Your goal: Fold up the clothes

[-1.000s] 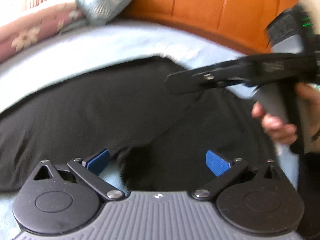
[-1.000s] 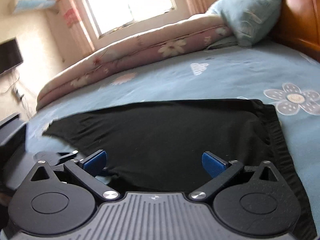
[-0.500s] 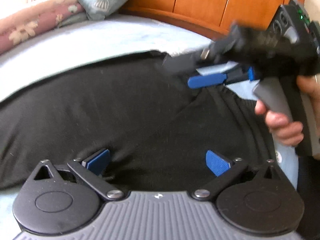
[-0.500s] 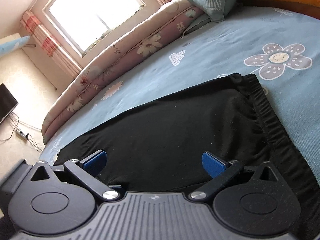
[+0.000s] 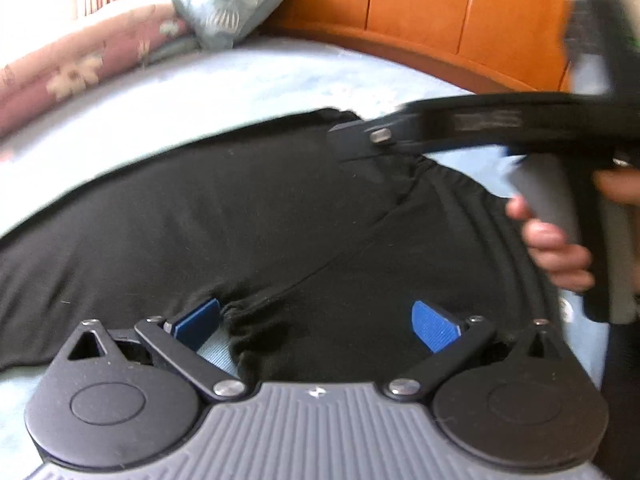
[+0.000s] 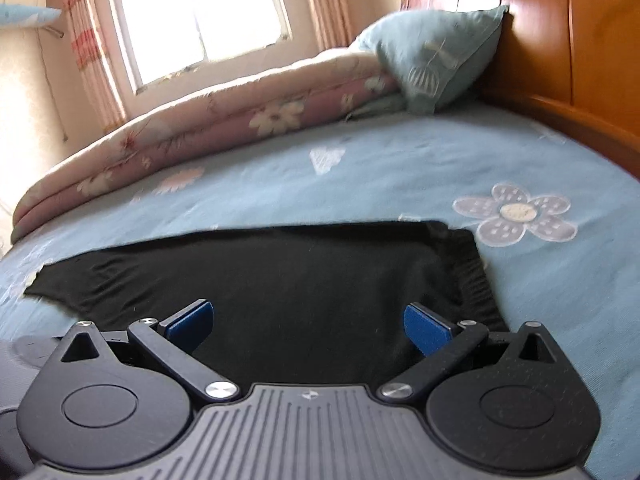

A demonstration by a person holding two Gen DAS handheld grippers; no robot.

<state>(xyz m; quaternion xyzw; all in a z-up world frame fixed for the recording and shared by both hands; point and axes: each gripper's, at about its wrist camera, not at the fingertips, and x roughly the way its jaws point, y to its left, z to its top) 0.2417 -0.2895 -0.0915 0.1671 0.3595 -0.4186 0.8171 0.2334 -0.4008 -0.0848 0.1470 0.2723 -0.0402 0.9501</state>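
- Left wrist view: our left gripper (image 5: 316, 320) sits low in the frame with its blue pads spread wide and nothing between them. Below it lie the black trousers (image 5: 224, 216), filling the middle of the frame from the left edge to the right.
- A bunched spot where the two legs meet shows just beside the left pad, with a sliver of blue sheet (image 5: 248, 84) peeking through.
- Our right gripper (image 5: 360, 142) reaches in from the right of the frame, blurred, over the upper edge of the trousers. From this side we cannot tell how its jaws stand. The hand (image 5: 556, 252) holding it shows at the right edge.
- Right wrist view: here our right gripper (image 6: 308, 324) shows its pads well apart and empty. The trousers (image 6: 288, 280) lie flat across the lower middle, the gathered waistband at their right end.
- How far along: we judge the trousers spread flat, with no clear crosswise fold showing; whether one leg already lies over the other we cannot settle.
- Room: the sheet is bare above and right of the trousers. The quilt (image 6: 192, 140) and pillow (image 6: 436, 56) sit well apart in the upper frame, and the wooden headboard (image 6: 560, 40) bounds the upper right.
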